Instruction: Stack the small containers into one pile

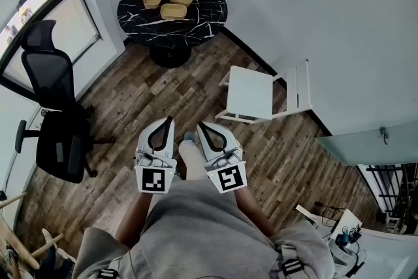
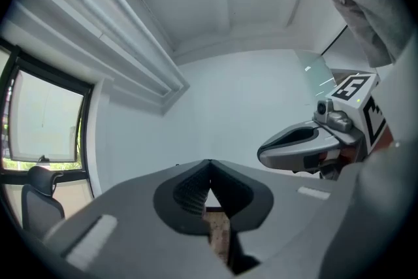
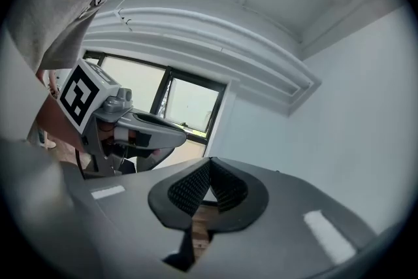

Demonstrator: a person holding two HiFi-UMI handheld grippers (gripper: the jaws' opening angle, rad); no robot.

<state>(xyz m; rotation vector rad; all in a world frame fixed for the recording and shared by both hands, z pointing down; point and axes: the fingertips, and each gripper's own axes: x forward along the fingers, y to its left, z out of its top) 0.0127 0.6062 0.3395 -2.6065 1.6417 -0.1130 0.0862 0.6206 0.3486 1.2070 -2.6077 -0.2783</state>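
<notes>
Currently | left claw (image 1: 170,121): jaws together, nothing held | right claw (image 1: 200,125): jaws together, nothing held | small containers (image 1: 173,11): three, unstacked, clustered on round black table (image 1: 202,21), well apart from both claws

Left gripper (image 2: 209,166) jaws together, empty, right gripper (image 2: 269,151) alongside.

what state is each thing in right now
left gripper: shut, nothing held
right gripper: shut, nothing held
small containers: three, unstacked, side by side on the round table
white chair: upright
office chair: upright, nobody in it
</notes>
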